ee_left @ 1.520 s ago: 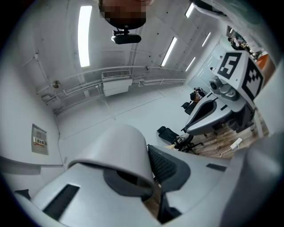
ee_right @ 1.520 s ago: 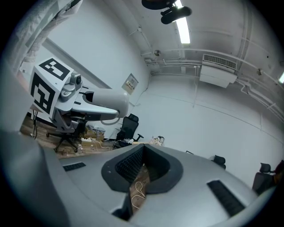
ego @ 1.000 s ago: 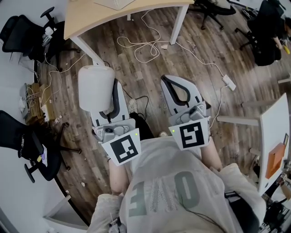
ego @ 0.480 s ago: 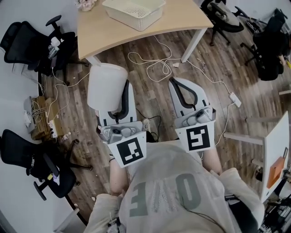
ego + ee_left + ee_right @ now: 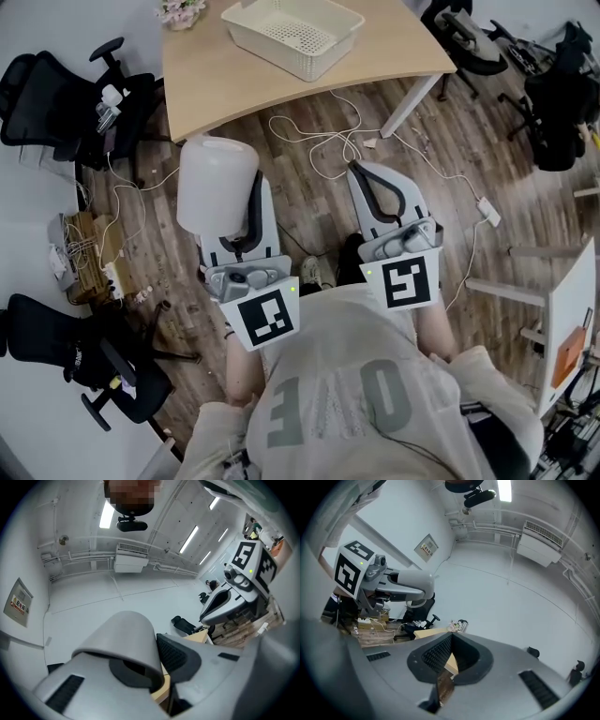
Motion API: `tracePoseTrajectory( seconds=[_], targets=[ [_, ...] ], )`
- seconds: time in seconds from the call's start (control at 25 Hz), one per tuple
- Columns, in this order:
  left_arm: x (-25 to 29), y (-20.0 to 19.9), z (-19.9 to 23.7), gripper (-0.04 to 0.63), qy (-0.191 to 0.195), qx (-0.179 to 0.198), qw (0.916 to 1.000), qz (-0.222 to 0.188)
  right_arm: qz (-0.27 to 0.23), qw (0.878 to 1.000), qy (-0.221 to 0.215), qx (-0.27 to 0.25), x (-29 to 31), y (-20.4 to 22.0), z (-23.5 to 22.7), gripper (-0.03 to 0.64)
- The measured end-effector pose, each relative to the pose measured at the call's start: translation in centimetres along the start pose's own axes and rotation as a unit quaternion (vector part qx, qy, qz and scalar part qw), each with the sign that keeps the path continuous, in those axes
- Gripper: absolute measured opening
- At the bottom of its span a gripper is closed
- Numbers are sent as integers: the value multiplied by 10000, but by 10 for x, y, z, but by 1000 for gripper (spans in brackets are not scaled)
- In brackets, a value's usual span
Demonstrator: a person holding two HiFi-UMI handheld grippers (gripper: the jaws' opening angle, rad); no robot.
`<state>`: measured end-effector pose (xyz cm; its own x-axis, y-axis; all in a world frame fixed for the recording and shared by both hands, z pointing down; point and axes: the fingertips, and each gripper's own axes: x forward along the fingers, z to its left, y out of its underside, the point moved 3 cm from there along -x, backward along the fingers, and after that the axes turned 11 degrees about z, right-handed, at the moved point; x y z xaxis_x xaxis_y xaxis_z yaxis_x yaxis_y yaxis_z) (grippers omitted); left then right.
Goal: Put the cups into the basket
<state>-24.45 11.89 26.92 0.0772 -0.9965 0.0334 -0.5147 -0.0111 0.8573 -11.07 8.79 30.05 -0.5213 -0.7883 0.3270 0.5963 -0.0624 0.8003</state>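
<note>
- The left gripper (image 5: pixel 246 211) has its jaws clenched on a white cup (image 5: pixel 216 183), which rides at the jaw tips, held by its side wall
- The right gripper (image 5: pixel 450 641) has its jaws pressed together on nothing
- The basket (image 5: pixel 272 52) sits on the counter (image 5: pixel 244 94), well ahead of both jaws
- The cup looks light, smooth and thin-walled, so it may slip or dent; a mild grip across the wall seems best

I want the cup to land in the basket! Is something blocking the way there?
Nothing visible blocks it. Between the cup and the basket lie only floor cables and bare table top.
</note>
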Motion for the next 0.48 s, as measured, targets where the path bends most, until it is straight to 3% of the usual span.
tracePoseTrajectory(
  seconds=[0.2,0.48],
  targets=[
    [32,9,-1,48,1,47,9999,92,-70,9995,-285,90,34,11,-9,-2],
    [105,7,1,48,-149,33,9996,237,-311,9984,-463,-134,108,8,-60,-2]
  ],
)
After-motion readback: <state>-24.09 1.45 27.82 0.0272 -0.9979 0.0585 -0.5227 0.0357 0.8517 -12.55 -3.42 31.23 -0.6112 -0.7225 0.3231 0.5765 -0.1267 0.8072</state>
